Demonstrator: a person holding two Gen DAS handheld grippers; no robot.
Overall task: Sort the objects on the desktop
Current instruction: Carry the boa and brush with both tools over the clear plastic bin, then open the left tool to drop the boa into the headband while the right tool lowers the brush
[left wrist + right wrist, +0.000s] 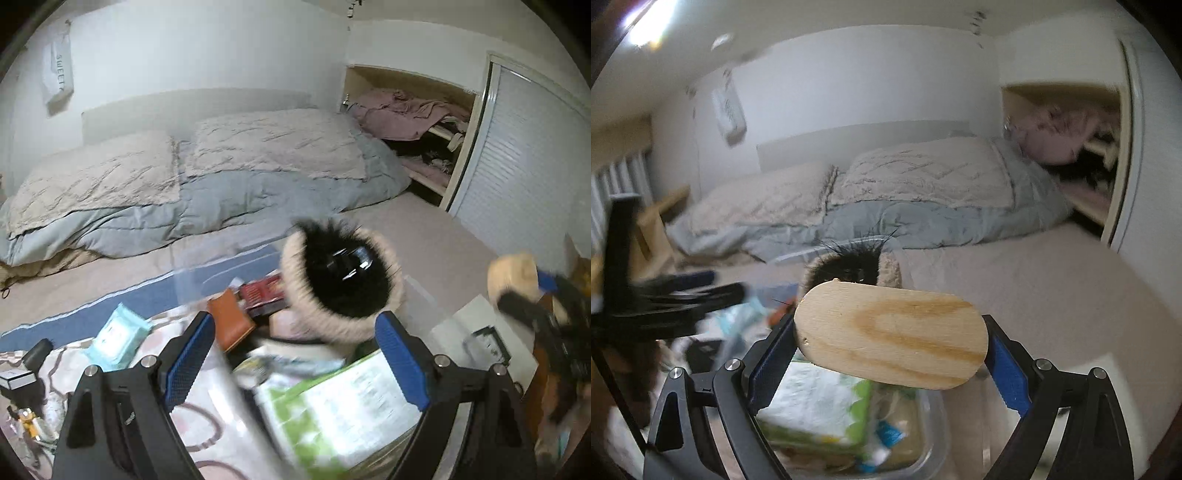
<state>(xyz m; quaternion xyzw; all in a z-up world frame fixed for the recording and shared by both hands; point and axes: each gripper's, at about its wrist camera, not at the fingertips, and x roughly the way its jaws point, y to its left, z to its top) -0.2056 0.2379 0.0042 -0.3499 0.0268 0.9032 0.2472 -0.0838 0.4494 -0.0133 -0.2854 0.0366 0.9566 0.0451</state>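
Left-wrist view first: my left tongs [295,354] stand wide with nothing between the blue pads, over a clear bin [207,273] crowded with things. Past the tips sits a round brush [341,282], black bristles ringed in cream, with a green-and-white packet [343,402] below it, an orange wallet [231,321] and a dark red box [264,295] to its left. A pale blue wipes pack [118,338] lies outside the bin on the patterned worktop [207,417]. My right tongs [892,341] are clamped on a flat oval wooden piece [892,338], held above the same bin. A bed [177,173] fills the background.
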